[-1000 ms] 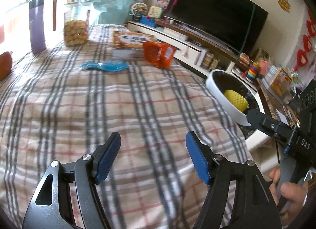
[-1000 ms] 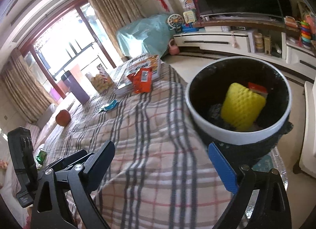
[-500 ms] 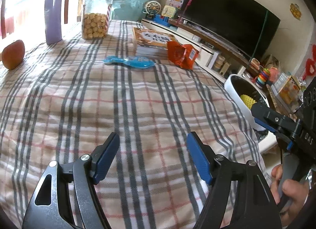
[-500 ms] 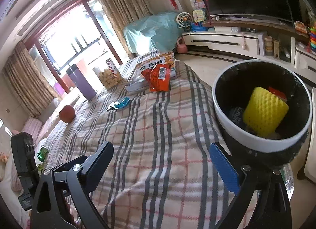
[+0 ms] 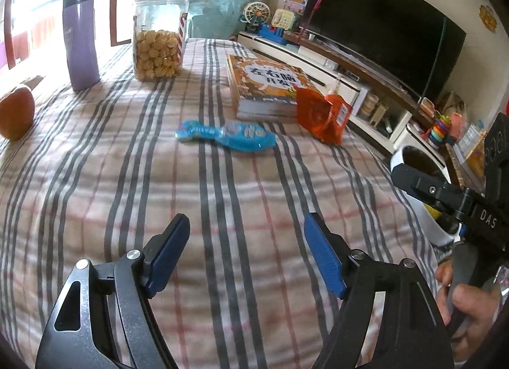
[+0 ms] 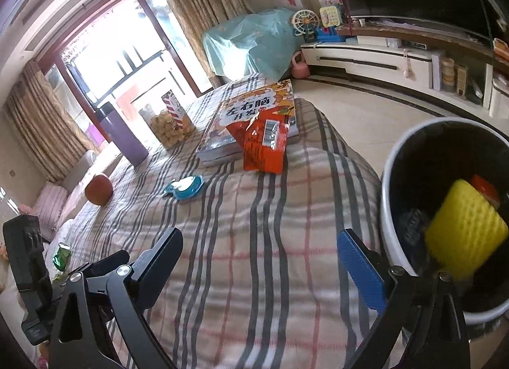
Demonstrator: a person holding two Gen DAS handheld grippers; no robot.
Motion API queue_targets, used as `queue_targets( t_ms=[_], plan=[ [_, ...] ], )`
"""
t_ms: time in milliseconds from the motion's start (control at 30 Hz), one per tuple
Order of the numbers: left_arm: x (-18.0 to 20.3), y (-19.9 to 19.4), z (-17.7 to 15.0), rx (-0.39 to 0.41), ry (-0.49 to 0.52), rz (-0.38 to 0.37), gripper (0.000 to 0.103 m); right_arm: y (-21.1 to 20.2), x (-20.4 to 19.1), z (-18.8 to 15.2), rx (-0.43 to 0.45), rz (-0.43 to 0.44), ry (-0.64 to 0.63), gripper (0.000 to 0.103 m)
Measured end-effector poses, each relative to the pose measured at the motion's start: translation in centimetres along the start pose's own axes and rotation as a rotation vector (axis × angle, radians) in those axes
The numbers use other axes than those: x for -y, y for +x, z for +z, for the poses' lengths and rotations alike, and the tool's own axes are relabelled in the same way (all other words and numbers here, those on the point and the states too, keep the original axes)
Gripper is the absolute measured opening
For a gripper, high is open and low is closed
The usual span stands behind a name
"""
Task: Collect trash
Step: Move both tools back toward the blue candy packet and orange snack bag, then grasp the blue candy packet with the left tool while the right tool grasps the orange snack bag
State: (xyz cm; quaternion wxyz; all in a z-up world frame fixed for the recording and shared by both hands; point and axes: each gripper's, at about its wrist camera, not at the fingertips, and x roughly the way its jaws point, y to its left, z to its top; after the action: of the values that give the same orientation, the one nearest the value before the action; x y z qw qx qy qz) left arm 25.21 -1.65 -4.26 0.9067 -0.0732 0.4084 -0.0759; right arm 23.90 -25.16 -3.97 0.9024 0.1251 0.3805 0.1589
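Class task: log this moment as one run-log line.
left hand-held gripper: opening, empty | right hand-held gripper: open, empty | blue wrapper, orange packet: on cloth

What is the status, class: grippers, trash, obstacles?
Left hand-held gripper opening, nothing between its jaws; right hand-held gripper open, empty. Blue wrapper and orange packet lie on the cloth; bin alongside. Nothing in the way.

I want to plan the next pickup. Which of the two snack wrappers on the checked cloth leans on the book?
The crumpled orange-red foil wrapper leans on the thick orange book. The flat blue plastic wrapper lies apart on the checked cloth.
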Motion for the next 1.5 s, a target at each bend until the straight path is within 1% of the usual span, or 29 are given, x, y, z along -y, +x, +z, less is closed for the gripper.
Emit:
queue_targets(
  t_ms=[300,433,567,733,800,867,900,933,967,1033,1133,1167,1200,1233,1300,1367,1500],
  plan=[
    [0.1,3.4,3.5,-0.011,0.008,0.015,0.077,3.5,0.3,3.2,-0.024,-0.009,-0.021,0.099],
    [0.3,4.9,4.7,-0.020,-0.017,0.021,0.078,5.5,0.8,4.2,-0.040,-0.015,0.006,0.099],
    [0.4,6.2,5.7,-0.026,-0.052,0.030,0.078,7.0,0.8,5.2,-0.044,-0.022,-0.011,0.098],
    [0.5,7.9,6.4,-0.038,-0.056,0.080,0.078,8.6,1.4,6.1,-0.049,-0.037,-0.001,0.096],
    [0.4,8.6,6.5,-0.048,-0.054,0.096,0.078,9.0,1.8,6.4,-0.051,-0.034,0.013,0.090],
    [0.4,9.2,6.5,-0.047,-0.041,0.119,0.078,9.2,2.2,6.6,-0.052,-0.033,0.019,0.078],
    [0.4,9.3,6.5,-0.046,-0.035,0.124,0.076,9.3,2.3,6.6,-0.050,-0.037,0.019,0.074],
    [0.3,9.3,6.5,-0.042,-0.029,0.127,0.068,9.3,2.4,6.6,-0.047,-0.041,0.018,0.065],
    [0.3,9.4,6.3,-0.040,-0.019,0.129,0.064,9.3,2.4,6.5,-0.045,-0.041,0.016,0.055],
    [0.3,9.3,6.2,-0.032,-0.012,0.123,0.063,9.1,2.5,6.5,-0.044,-0.022,0.019,0.047],
    [0.1,8.6,5.8,-0.019,-0.002,0.120,0.062,8.5,2.3,6.3,-0.034,-0.014,0.016,0.044],
    [0.1,8.5,5.7,-0.017,-0.002,0.118,0.062,8.3,2.3,6.3,-0.031,-0.008,0.016,0.041],
    [0.0,8.2,5.5,-0.016,-0.002,0.114,0.062,8.0,2.2,6.1,-0.027,-0.004,0.017,0.035],
    [0.0,7.8,5.3,-0.015,-0.002,0.107,0.062,7.6,2.2,6.0,-0.024,0.007,0.019,0.025],
    [-0.2,6.9,4.6,-0.014,-0.001,0.092,0.061,7.0,2.0,5.7,-0.025,0.025,0.027,0.023],
    [-0.2,5.9,3.7,-0.016,0.004,0.069,0.061,6.2,1.7,5.2,-0.022,0.038,0.024,0.017],
    [0.0,3.5,1.7,-0.024,0.027,0.003,0.061,4.9,1.3,4.1,-0.030,0.063,0.017,0.015]
  ],
)
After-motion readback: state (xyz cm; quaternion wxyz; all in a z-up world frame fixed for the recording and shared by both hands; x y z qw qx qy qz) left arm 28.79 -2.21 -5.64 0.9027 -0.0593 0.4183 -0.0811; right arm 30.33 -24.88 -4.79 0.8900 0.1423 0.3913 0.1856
